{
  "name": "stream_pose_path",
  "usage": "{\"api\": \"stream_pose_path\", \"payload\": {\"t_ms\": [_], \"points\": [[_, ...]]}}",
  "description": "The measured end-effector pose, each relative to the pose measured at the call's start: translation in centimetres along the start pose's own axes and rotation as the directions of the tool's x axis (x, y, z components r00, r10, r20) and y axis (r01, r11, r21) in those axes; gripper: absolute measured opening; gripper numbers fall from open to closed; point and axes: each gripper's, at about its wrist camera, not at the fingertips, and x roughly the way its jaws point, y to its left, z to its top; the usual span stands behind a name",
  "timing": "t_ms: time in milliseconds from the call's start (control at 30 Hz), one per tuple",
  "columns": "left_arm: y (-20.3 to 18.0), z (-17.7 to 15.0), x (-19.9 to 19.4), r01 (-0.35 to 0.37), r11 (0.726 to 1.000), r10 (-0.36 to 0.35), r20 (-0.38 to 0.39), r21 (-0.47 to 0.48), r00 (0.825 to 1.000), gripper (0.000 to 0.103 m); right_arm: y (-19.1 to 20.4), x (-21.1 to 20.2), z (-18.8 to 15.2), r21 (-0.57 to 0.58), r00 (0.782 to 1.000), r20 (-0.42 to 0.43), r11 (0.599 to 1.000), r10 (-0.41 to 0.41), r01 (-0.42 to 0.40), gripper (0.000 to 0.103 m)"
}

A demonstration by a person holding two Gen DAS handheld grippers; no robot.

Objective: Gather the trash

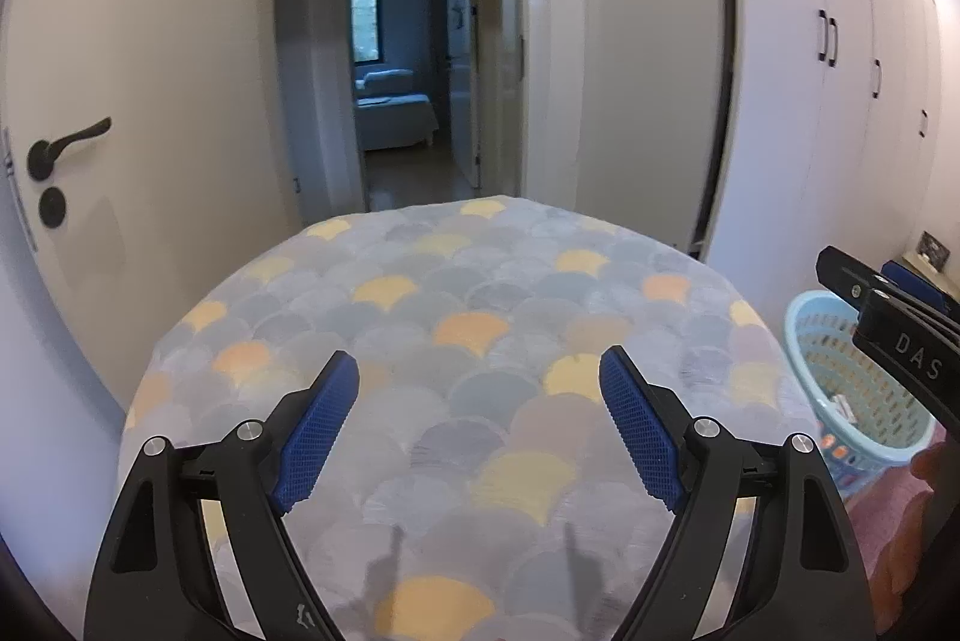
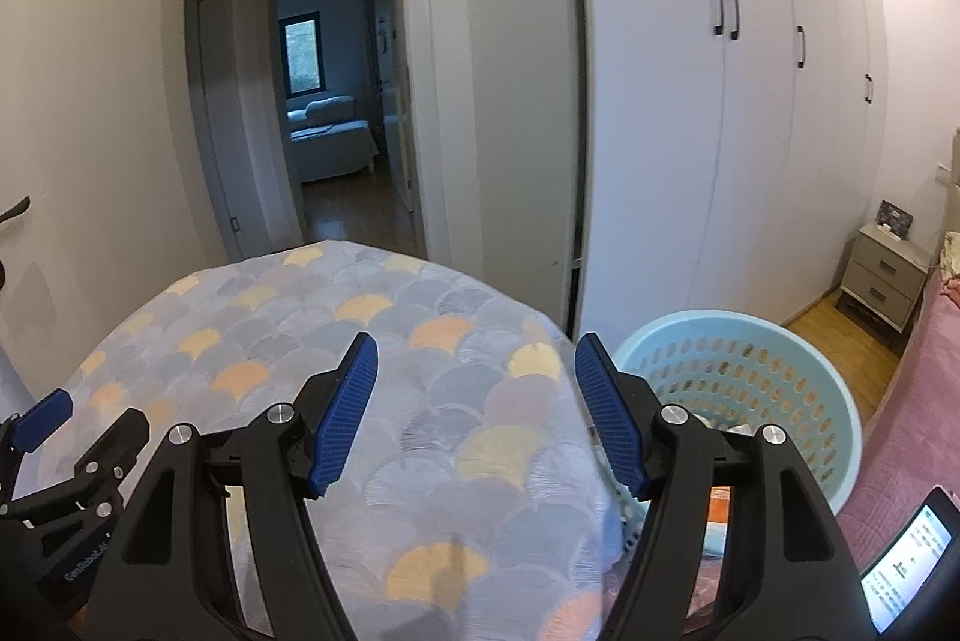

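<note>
Bedroom w/ white wardrobes; scallop-print table (image 1: 456, 377) bare. Left gripper (image 1: 480, 389) & right gripper (image 2: 477, 377) both wide open, empty. Blue basket (image 2: 798, 341) at 3 o'clock. Search step; no trash visible on top, next find some

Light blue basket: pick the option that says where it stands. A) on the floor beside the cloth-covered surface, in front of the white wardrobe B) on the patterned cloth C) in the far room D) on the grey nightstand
A: the light blue basket stands low beside the patterned cloth, before the white wardrobe.

Black gripper (image 1: 480, 425), blue ribbed pads (image 1: 318, 437), silver screws
</note>
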Motion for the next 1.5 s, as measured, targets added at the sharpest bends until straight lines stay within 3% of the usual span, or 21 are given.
{"api": "stream_pose_path", "payload": {"t_ms": [300,900,1367,1500], "points": [[2.8,-1.5,3.0,-0.076,0.996,0.074,-0.039,-0.055,0.996,0.080,3.6,2.2,-1.0,-0.050,1.000,-0.017,0.998,0.023,-0.024,0.065],[5.1,-2.8,6.5,-0.084,0.984,0.062,-0.142,-0.155,0.988,0.080,7.1,6.0,-2.5,-0.097,0.995,-0.074,0.993,0.059,-0.066,0.065],[5.1,-2.9,6.6,-0.095,0.982,0.072,-0.141,-0.165,0.987,0.080,7.3,7.1,-3.0,-0.097,0.992,-0.103,0.992,0.066,-0.077,0.065],[4.6,-2.6,5.3,-0.118,0.983,0.108,-0.084,-0.137,0.991,0.080,6.9,6.2,-2.6,-0.085,0.994,-0.087,0.994,0.065,-0.072,0.065]]}}
